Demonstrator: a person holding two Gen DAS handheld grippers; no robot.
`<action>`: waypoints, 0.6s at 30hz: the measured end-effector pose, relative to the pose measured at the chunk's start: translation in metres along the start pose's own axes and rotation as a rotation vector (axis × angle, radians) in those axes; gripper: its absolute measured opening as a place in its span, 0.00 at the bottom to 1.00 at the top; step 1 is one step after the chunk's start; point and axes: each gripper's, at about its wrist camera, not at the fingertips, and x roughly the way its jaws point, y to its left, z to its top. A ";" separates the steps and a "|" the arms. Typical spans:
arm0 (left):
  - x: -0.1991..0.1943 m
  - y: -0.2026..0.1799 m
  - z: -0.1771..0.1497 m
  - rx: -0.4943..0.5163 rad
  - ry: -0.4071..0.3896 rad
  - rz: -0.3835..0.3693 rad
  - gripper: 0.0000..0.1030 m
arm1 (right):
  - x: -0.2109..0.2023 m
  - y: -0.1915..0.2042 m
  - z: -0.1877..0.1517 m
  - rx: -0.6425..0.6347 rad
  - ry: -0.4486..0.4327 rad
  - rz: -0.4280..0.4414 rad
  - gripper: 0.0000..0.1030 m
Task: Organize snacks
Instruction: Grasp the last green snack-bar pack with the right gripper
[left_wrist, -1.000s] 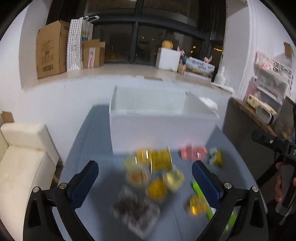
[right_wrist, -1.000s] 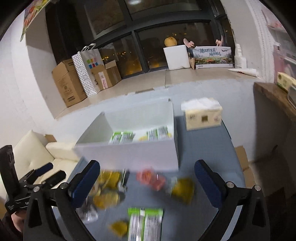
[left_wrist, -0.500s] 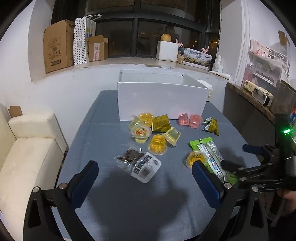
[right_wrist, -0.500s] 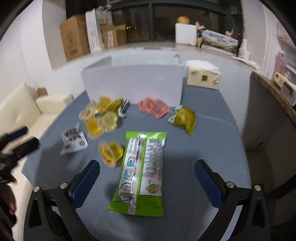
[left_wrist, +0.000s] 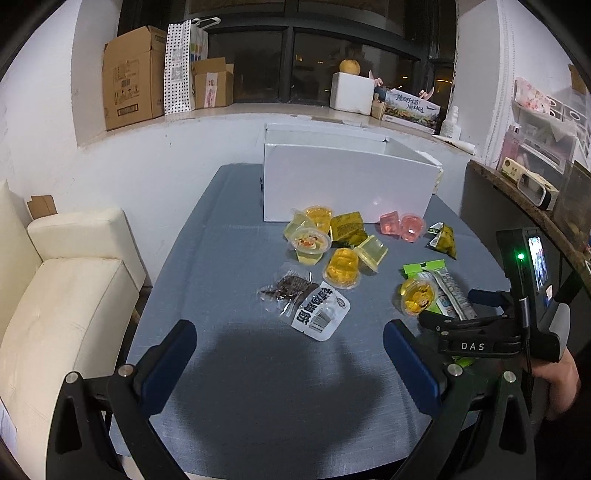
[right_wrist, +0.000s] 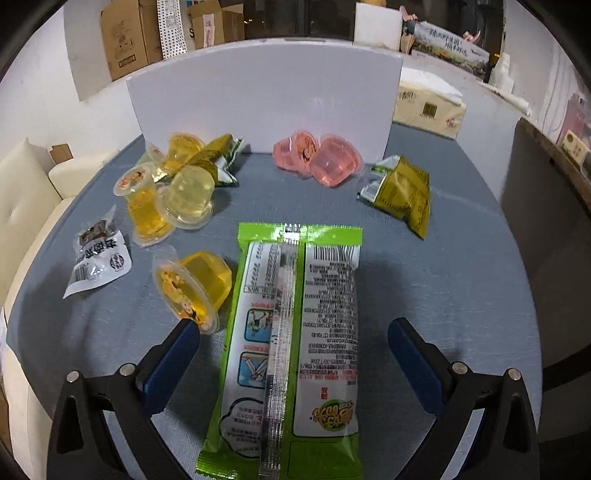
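Snacks lie scattered on the grey-blue cloth-covered bench (right_wrist: 461, 266): one long green-and-white foil packet (right_wrist: 295, 332), back side up, six clear plastic jelly cups in yellow shades, two pink jelly cups (right_wrist: 317, 157) touching each other, two olive-yellow foil pouches, and one clear-and-white vacuum pack of dark snack (left_wrist: 308, 304). One yellow jelly cup (right_wrist: 194, 284) lies on its side, just beside the green packet's left edge. Behind them stands a white rectangular box (left_wrist: 347, 184), with a tissue pack (right_wrist: 428, 107) to its right. Right claw (right_wrist: 291, 358) is released, spread wide, straddling the green packet without touching it. Left claw (left_wrist: 288, 360) is equally wide apart, empty, over bare cloth.
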 end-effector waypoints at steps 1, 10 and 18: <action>0.002 -0.001 0.000 0.004 0.005 0.004 1.00 | -0.001 0.000 -0.001 -0.002 -0.010 -0.007 1.00; 0.023 -0.009 -0.003 0.051 0.053 0.028 1.00 | -0.014 -0.001 -0.006 0.026 -0.062 -0.015 0.64; 0.055 -0.009 0.003 0.060 0.104 -0.033 1.00 | -0.038 -0.018 -0.004 0.095 -0.116 0.051 0.61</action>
